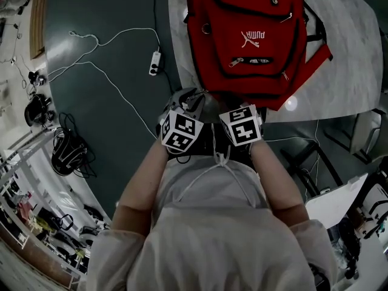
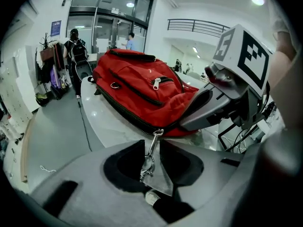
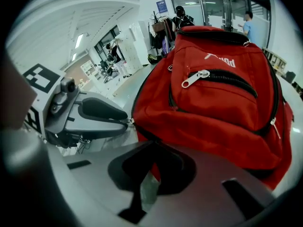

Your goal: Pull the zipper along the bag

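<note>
A red backpack [image 1: 248, 35] lies flat on a white table [image 1: 351, 65], its bottom edge nearest me. Both grippers sit side by side at that edge. In the left gripper view the main zipper's metal pull [image 2: 151, 150] hangs down from the zipper track into my left gripper [image 2: 152, 151]. Its jaws stand apart, with a gap on either side of the pull. My right gripper [image 3: 150, 174] is closed on the red fabric at the bag's bottom corner. In the left gripper view it [image 2: 199, 115] clamps that corner just right of the pull.
A power strip [image 1: 155, 63] with white cable lies on the dark floor left of the table. Chairs and a desk [image 1: 339, 199] stand at lower right, bags and gear [image 1: 66, 150] at left. People [image 2: 75, 51] stand far behind the table.
</note>
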